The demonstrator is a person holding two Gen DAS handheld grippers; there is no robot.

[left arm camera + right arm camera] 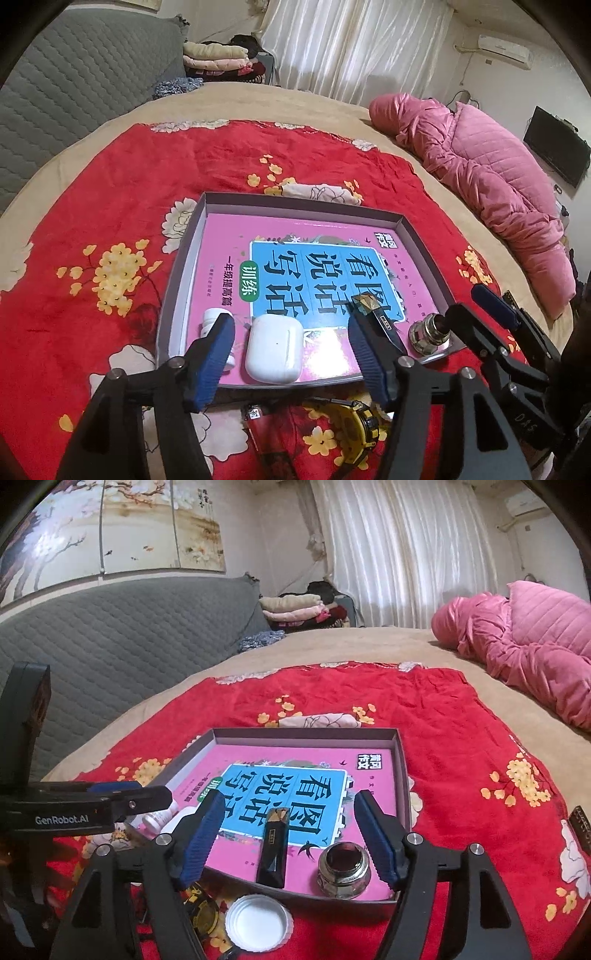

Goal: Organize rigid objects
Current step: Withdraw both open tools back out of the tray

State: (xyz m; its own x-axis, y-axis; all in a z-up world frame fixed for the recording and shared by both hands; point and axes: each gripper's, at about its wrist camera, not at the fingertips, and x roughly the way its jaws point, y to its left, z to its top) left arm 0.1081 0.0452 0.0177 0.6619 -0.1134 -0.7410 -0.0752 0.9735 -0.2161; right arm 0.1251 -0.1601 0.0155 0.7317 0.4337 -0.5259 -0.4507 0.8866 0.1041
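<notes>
Red floral blanket (110, 177) covers the tan bed, with wide free cloth left and far of the shallow grey cardboard tray (295, 201). Along its near edge sit a white earbud case (273, 349), black faceted lighter (274, 849) and glass inkwell (344, 867). Left gripper (291, 354) and right gripper (291, 834) both gape apart, holding nothing.

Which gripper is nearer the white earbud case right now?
Left. The left gripper hangs open right over the white earbud case, which sits between its fingers. The right gripper is off to its right, over the black lighter.
</notes>
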